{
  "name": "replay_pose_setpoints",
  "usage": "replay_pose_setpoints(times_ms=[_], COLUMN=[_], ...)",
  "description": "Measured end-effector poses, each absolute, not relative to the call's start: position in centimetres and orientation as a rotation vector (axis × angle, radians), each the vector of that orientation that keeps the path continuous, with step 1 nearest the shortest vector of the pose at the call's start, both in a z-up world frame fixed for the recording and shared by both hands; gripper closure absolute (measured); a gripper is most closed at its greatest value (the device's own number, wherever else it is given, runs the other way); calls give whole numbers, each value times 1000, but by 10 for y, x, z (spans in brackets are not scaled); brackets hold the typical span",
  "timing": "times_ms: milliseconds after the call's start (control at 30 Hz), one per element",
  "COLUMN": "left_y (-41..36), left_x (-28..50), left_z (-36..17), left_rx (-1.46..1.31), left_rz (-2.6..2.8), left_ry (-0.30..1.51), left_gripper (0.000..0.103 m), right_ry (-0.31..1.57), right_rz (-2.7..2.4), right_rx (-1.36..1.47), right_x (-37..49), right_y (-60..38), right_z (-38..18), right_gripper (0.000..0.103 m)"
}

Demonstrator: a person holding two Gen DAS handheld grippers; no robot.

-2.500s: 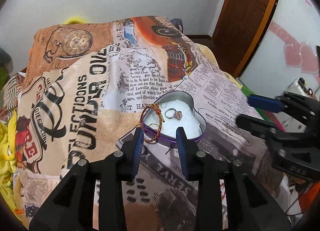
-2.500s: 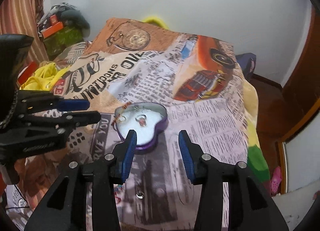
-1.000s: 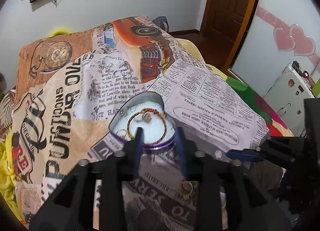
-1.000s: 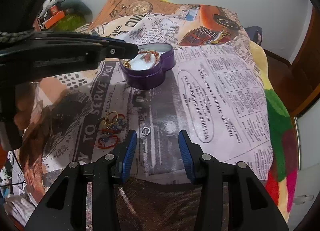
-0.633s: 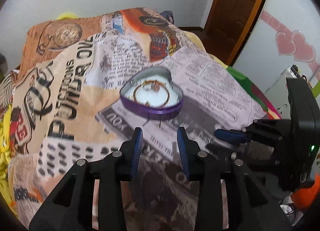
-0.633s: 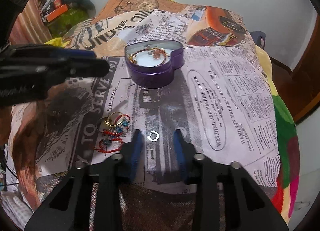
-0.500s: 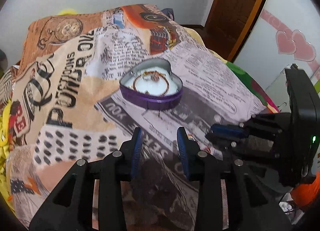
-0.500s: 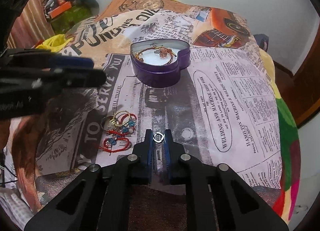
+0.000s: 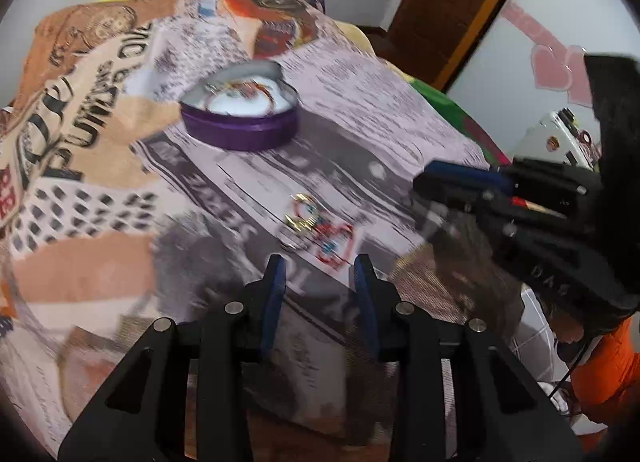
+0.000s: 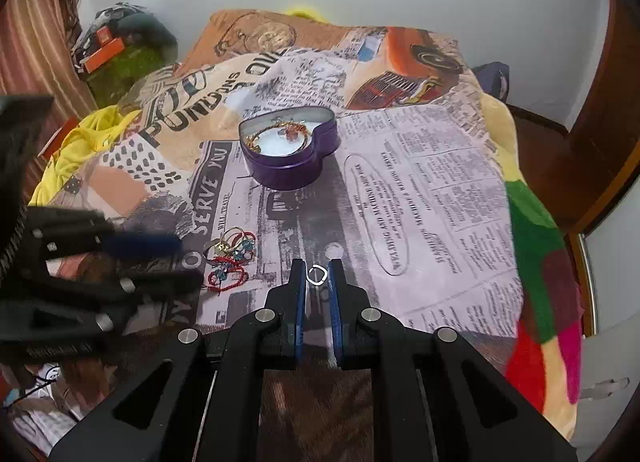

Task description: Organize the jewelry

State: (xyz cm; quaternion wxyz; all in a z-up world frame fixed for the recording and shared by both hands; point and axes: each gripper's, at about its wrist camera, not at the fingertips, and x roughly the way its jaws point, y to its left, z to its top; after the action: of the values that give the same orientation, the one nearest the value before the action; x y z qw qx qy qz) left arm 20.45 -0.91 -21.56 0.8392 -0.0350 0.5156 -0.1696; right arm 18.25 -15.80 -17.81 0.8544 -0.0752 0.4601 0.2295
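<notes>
A purple heart-shaped tin [image 10: 289, 150] stands on the printed bedspread with a gold bracelet and a ring on its white pad; it also shows in the left wrist view [image 9: 240, 110]. My right gripper [image 10: 317, 273] is shut on a small silver ring [image 10: 317, 275], held just above the cloth. A pile of gold rings and red and blue jewelry [image 10: 229, 257] lies to its left, and shows in the left wrist view [image 9: 320, 226]. My left gripper [image 9: 319, 267] is open and empty, just short of that pile.
The bedspread [image 10: 420, 190] drops off at the right edge onto a multicoloured blanket [image 10: 536, 246]. Yellow cloth [image 10: 80, 142] and clutter lie at the far left. A wooden door [image 9: 452, 10] and a white cabinet stand to the right.
My right gripper has closed on the silver ring and lifted it slightly. My left gripper has pulled back from the tin and swung toward the jewelry pile.
</notes>
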Motion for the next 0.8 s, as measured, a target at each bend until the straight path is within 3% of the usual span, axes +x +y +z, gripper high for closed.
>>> replay_pose_setpoints(times_ms=[233,300,400,800], left_y=[-20,-19,-15,-13], left_x=[208,211,213,195], left_z=[-224,-225,-225,-184], left_rx=[-73,-85,-113,-109], left_rz=[-317,-312,-310,-325], left_ry=[1063,1069,1088,993], left_gripper=[69,86,100,102], right_ry=[965,964,960,910], right_rz=[470,465,460,449], right_rx=[-147,-144,-139,-127], right_x=[178,176,174,167], right_y=[-166,-167,-171,-174], right_z=[-177,-176,-174,-152], right_gripper=[93,93,93,93])
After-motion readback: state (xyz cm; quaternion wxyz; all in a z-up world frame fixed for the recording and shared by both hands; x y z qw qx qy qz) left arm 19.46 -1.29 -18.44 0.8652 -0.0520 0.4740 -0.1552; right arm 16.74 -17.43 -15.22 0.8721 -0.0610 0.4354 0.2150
